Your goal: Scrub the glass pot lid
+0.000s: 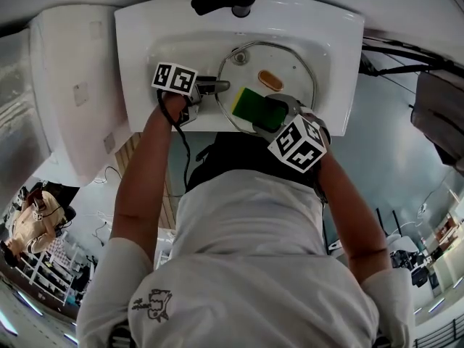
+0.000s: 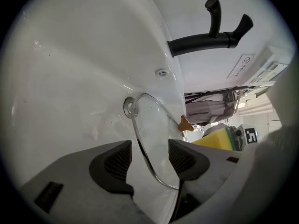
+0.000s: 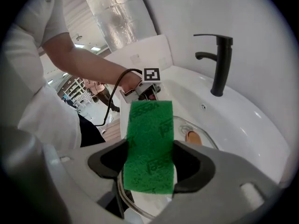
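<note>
The glass pot lid [image 1: 293, 60] with a metal rim and a brown knob [image 1: 270, 80] lies in the white sink [image 1: 337, 35]. My left gripper [image 1: 216, 87] is at the lid's left edge. In the left gripper view it [image 2: 150, 161] stands open with the lid's rim [image 2: 142, 146] between the pads, gaps on both sides. My right gripper [image 1: 274, 113] is shut on a yellow sponge with a green scouring face [image 1: 250, 106], held just above the lid's near edge. The right gripper view shows the sponge [image 3: 150, 139] upright in the jaws, the lid [image 3: 208, 141] below.
A black faucet [image 1: 225, 2] stands on the sink's back rim. A white fixture [image 1: 72, 85] sits left of the sink. The person's body fills the lower head view, and the basin walls [image 2: 70, 78] close in around the lid.
</note>
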Demonstrator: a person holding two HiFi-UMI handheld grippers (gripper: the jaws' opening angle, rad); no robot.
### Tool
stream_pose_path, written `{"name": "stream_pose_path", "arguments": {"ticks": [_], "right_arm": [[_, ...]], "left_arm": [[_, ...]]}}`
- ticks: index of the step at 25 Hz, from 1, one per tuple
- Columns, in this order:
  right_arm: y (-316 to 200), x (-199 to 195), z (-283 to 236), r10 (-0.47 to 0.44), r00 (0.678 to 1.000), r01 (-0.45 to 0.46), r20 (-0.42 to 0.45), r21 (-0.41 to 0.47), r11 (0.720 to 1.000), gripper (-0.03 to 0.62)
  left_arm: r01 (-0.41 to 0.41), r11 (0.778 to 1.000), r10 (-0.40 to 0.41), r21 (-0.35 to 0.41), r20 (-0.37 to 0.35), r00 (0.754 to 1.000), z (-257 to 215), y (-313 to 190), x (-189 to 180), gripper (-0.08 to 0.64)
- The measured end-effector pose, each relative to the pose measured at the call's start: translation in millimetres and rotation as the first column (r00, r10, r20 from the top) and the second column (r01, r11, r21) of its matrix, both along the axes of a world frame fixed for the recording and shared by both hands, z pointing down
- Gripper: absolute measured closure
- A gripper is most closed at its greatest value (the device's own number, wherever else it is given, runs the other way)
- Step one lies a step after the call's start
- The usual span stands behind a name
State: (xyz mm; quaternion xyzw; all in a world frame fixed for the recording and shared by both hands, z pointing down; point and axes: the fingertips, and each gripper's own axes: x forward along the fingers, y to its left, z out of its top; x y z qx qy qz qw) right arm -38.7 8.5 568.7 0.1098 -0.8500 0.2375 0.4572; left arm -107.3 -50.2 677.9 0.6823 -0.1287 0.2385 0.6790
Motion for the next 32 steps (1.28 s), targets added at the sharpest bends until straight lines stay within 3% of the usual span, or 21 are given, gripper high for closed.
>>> {"name": "stream_pose_path", "arguments": {"ticks": [6, 10, 18, 21, 28, 32], "right_arm": [[3, -10, 12, -0.046, 0.999, 0.045, -0.011, -0.043, 0.998, 0.293], [9, -17, 23, -0.088, 0.996, 0.086, -0.033, -0.067, 0.994, 0.295], [8, -22, 24, -0.058, 0.998, 0.056, -0.017, -0.106, 0.993, 0.295], [9, -22, 23, -0.059, 0.998, 0.057, -0.021, -0.099, 0.993, 0.295], [7, -21, 17, -0.041, 0.999, 0.038, -0.027, -0.085, 0.996, 0.295], [16, -24, 19, -0.054, 0.998, 0.051, -0.041, -0.072, 0.996, 0.295]], "left_arm": [[-0.034, 0.998, 0.028, -0.050, -0.114, 0.993, 1, -1, 10, 0.318], [-0.034, 0.999, 0.028, -0.039, -0.169, 0.985, 0, -3, 14, 0.334], [-0.015, 0.996, 0.031, 0.083, -0.193, 0.981, -5, -8, 11, 0.344], [-0.021, 0.988, 0.050, 0.150, -0.186, 0.981, -7, -12, 10, 0.344], [-0.001, 0.973, 0.053, 0.231, -0.215, 0.975, -19, -14, 10, 0.342], [-0.037, 0.957, 0.100, 0.287, -0.209, 0.973, -24, -9, 10, 0.342]]}}
